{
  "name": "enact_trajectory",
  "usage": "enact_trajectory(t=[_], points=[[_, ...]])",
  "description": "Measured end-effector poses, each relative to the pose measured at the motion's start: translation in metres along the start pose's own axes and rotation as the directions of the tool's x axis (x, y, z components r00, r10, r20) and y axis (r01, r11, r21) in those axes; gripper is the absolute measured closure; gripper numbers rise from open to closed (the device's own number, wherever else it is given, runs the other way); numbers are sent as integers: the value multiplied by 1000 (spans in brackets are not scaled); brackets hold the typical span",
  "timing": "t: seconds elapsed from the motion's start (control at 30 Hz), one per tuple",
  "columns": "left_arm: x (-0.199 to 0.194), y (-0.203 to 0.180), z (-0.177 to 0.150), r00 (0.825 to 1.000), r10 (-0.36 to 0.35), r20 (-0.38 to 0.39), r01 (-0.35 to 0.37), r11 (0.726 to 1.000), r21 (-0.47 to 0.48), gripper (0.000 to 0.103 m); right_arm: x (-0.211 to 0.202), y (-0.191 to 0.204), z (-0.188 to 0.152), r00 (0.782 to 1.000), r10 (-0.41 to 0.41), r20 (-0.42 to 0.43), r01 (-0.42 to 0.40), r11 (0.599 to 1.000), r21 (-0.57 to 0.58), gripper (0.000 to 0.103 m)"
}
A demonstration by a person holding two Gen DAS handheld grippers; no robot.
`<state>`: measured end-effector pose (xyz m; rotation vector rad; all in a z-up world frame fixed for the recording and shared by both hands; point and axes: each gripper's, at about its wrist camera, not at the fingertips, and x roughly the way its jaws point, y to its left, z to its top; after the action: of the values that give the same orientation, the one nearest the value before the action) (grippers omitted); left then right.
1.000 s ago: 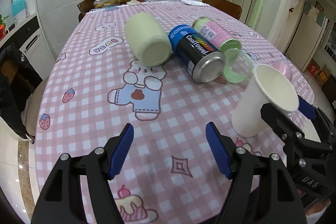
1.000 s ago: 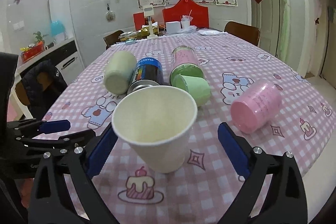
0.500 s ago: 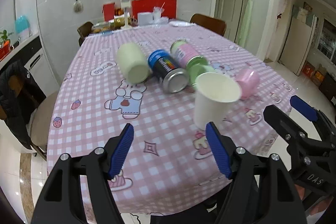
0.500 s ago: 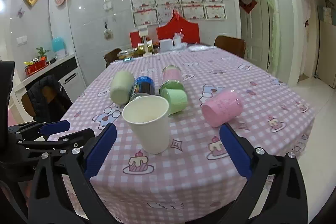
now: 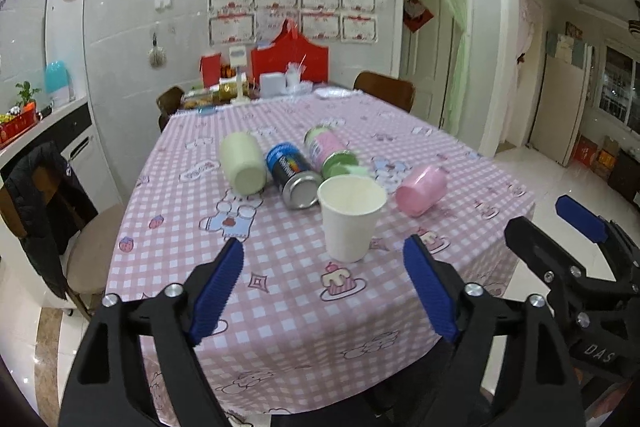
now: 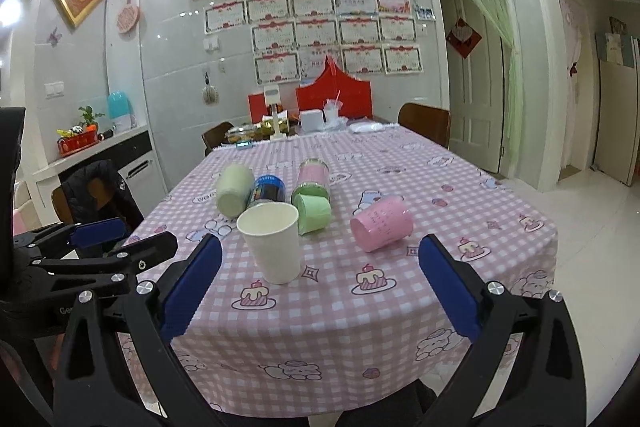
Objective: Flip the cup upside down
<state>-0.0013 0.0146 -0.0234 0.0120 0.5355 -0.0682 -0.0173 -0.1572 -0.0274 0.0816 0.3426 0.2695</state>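
A white paper cup (image 5: 351, 217) stands upright, mouth up, on the pink checked tablecloth (image 5: 288, 311) near the table's front; it also shows in the right wrist view (image 6: 274, 243). My left gripper (image 5: 326, 293) is open and empty, held off the table's front edge, well short of the cup. My right gripper (image 6: 318, 283) is open and empty, also back from the table. Each gripper shows at the side of the other's view, the right one (image 5: 576, 227) and the left one (image 6: 92, 239).
Behind the cup lie a cream cup (image 5: 242, 167), a blue can (image 5: 294, 177), a pink-and-green jar (image 5: 330, 151), a green cup (image 6: 314, 213) and a pink cup (image 5: 422, 189), all on their sides. Chairs (image 5: 384, 95) stand around the table. Clutter sits at the far end.
Both grippers have pulled back and up from the table. The white cup, close between the right fingers a second ago, now stands far ahead of both grippers. It has not moved.
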Motion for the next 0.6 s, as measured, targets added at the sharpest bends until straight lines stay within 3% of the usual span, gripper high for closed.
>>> enact_trajectory(t=[0.4, 0.6], points=[[-49, -15, 8, 991, 22, 129, -24, 1000, 18, 20, -29, -2, 12, 996, 9, 86, -11, 1000, 20, 8], [-59, -15, 10, 988, 31, 153, -33, 999, 10, 20, -34, -1, 15, 995, 19, 99, -21, 1000, 20, 8]])
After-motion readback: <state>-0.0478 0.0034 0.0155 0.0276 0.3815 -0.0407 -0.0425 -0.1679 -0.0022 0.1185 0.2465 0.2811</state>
